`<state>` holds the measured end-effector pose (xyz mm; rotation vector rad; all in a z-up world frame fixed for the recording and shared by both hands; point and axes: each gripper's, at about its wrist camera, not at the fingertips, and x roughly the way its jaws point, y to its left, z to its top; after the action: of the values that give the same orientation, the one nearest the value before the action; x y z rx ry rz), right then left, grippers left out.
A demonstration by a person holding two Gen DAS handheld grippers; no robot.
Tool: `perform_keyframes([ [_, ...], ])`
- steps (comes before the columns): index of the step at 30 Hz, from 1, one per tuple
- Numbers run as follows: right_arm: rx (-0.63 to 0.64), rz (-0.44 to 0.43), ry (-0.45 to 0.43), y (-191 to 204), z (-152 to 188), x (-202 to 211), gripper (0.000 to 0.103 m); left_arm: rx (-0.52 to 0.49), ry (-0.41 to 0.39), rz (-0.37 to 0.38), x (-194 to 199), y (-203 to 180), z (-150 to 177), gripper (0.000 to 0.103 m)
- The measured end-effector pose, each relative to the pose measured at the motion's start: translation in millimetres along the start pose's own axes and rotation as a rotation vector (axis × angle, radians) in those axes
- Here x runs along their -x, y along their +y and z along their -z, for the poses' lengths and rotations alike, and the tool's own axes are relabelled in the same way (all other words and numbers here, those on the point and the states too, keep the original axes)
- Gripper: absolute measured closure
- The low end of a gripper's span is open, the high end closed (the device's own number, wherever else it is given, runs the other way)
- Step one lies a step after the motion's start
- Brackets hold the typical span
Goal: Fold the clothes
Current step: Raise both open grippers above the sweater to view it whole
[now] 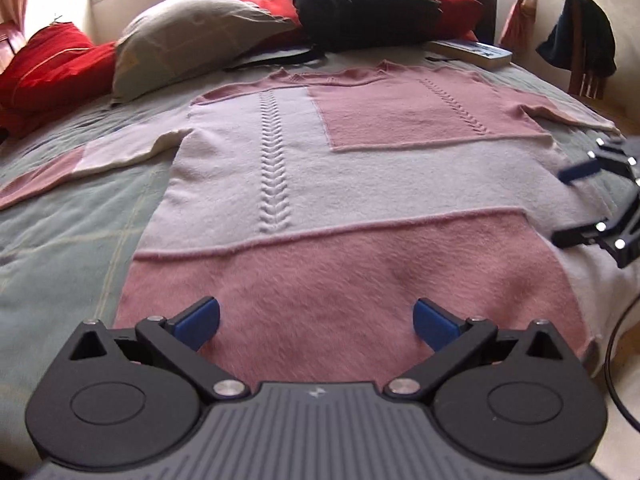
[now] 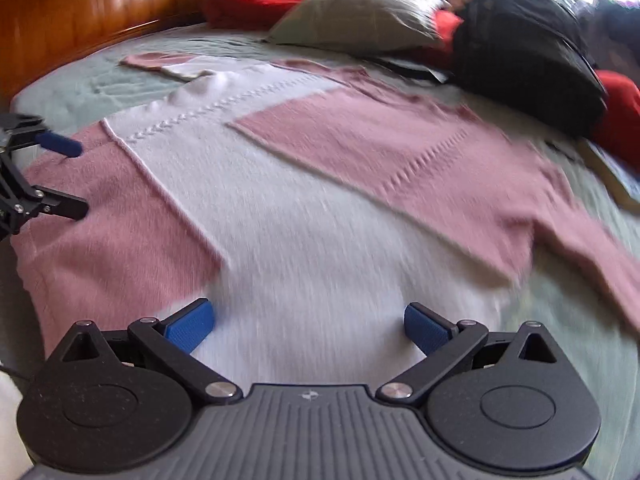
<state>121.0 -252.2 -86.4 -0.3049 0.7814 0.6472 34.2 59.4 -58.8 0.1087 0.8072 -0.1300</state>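
Ahead of both my grippers the sweater (image 1: 320, 184) is lying flat and face up on the bed (image 1: 80, 216), sleeves spread out to either side, so I judge no fold has been made yet. I am holding my left gripper (image 1: 318, 320) wide open over the pink hem, gripping nothing, and my right gripper (image 2: 308, 322) equally open over the sweater's side. Beyond the collar a backpack (image 1: 360, 4), pillow (image 1: 192, 36) and book (image 1: 472, 52) are crowding the far end.
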Motion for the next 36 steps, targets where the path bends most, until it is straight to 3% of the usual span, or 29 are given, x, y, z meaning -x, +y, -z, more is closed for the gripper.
perform_keyframes([
  [3,-0.002,0.009,-0.006,3.0,20.3,14.1,0.000,-0.004,-0.039,0.018,3.4,-10.1,-3.3,0.001],
  [8,0.041,0.039,-0.004,15.2,33.0,27.0,0.000,-0.004,0.020,-0.060,-10.0,-24.0,3.8,0.001],
  [14,0.142,0.039,-0.054,42.0,12.8,34.8,0.000,0.022,-0.013,-0.102,19.4,-25.0,10.5,0.001],
  [18,0.145,-0.001,-0.091,62.4,-15.1,11.9,0.000,0.085,-0.059,-0.142,35.3,-19.7,8.4,0.001],
  [23,0.139,-0.046,-0.023,79.1,-14.4,-18.2,0.000,0.150,-0.082,-0.163,42.5,-16.6,14.4,0.001],
  [30,0.092,-0.079,-0.062,51.4,-1.1,18.1,0.000,0.173,-0.083,-0.152,39.8,-19.3,14.1,0.001],
  [36,0.028,0.090,-0.130,-14.1,-41.9,16.0,0.000,0.162,-0.102,-0.131,41.7,-20.9,7.7,0.001],
])
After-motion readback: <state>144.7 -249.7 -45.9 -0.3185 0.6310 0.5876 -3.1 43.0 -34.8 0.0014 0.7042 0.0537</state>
